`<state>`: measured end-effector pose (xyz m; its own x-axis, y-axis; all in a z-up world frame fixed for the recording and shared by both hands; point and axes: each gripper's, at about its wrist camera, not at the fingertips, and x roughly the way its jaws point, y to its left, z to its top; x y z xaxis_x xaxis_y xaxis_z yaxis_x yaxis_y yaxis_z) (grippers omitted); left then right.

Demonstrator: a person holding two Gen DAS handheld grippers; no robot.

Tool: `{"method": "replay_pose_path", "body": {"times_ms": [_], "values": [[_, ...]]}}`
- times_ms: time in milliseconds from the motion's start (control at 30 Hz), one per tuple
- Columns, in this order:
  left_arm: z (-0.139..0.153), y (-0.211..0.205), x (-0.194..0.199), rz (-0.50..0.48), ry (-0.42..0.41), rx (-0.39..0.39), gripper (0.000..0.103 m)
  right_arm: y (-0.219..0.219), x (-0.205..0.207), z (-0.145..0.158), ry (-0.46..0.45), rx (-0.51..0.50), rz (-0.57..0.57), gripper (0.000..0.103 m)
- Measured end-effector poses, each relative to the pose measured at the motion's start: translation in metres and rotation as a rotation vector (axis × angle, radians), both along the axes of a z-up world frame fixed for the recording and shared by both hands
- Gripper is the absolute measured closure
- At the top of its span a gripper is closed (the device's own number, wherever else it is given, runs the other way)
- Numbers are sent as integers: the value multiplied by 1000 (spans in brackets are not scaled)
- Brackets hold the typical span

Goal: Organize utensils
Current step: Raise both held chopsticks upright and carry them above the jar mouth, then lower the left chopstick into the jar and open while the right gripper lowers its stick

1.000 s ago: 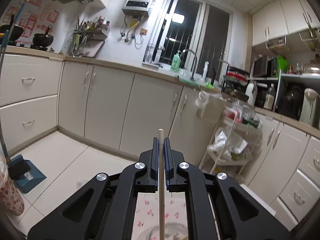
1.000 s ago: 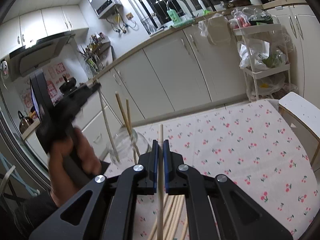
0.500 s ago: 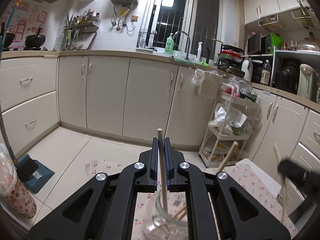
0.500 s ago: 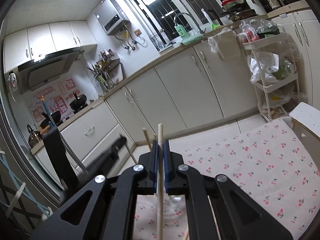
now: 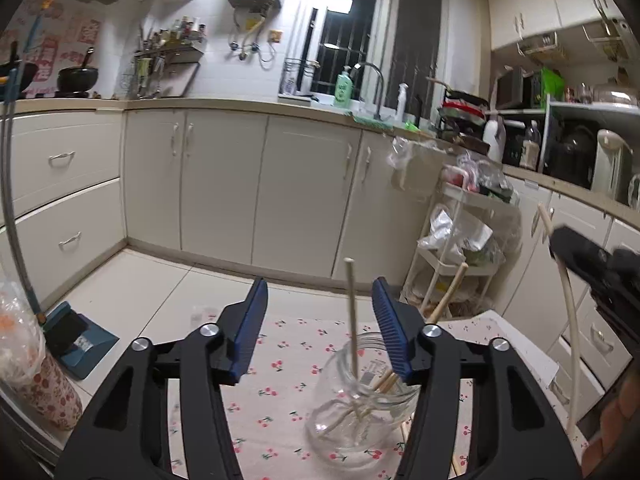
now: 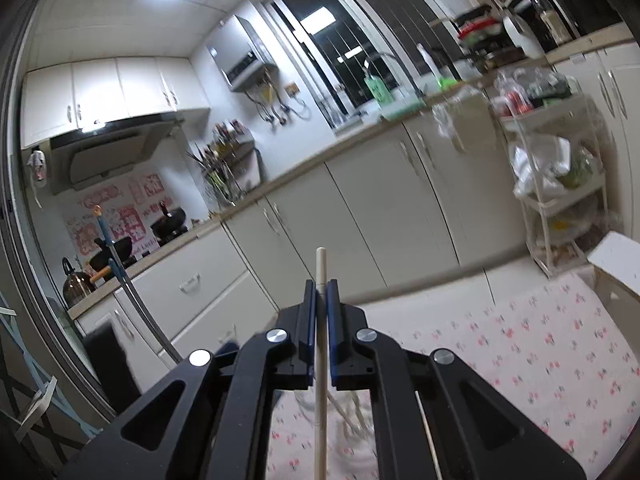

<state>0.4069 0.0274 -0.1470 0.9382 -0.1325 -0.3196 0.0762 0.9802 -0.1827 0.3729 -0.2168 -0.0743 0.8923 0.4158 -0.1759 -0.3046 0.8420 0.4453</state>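
Note:
In the left wrist view my left gripper (image 5: 319, 322) is open and empty above a clear glass jar (image 5: 362, 400) that stands on the cherry-print cloth (image 5: 280, 364). Wooden chopsticks (image 5: 352, 312) lean inside the jar. At the right edge my right gripper (image 5: 560, 244) holds a pale chopstick (image 5: 570, 320) upright beside the jar. In the right wrist view my right gripper (image 6: 321, 300) is shut on that chopstick (image 6: 321, 360), and the jar (image 6: 352, 420) shows blurred below it.
Cream kitchen cabinets (image 5: 224, 184) line the far wall. A white wire trolley (image 5: 452, 248) with bags stands at the right. A dustpan (image 5: 76, 336) and broom handle (image 5: 12, 208) sit on the floor at left. A patterned cylinder (image 5: 44, 388) stands at the table's left edge.
My left gripper has opened and let its chopstick drop into the jar. My right gripper has come closer to the jar with its chopstick.

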Motion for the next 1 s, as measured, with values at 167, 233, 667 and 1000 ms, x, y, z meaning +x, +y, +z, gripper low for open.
{"method": "replay_pose_path", "body": {"times_ms": [167,233,667,1000], "values": [[-6,31,-13,90,6,-54,40,17,22,11,-96,16,-5,97],[-9,42,-17,118,3,-66,39,29,38,15,-126,10,0,97],[-17,82,-13,132,26,-225,36,69,91,1,-169,-72,-34,97],[-23,85,-10,111,49,-258,36,82,95,-10,-172,-134,-71,97]]}}
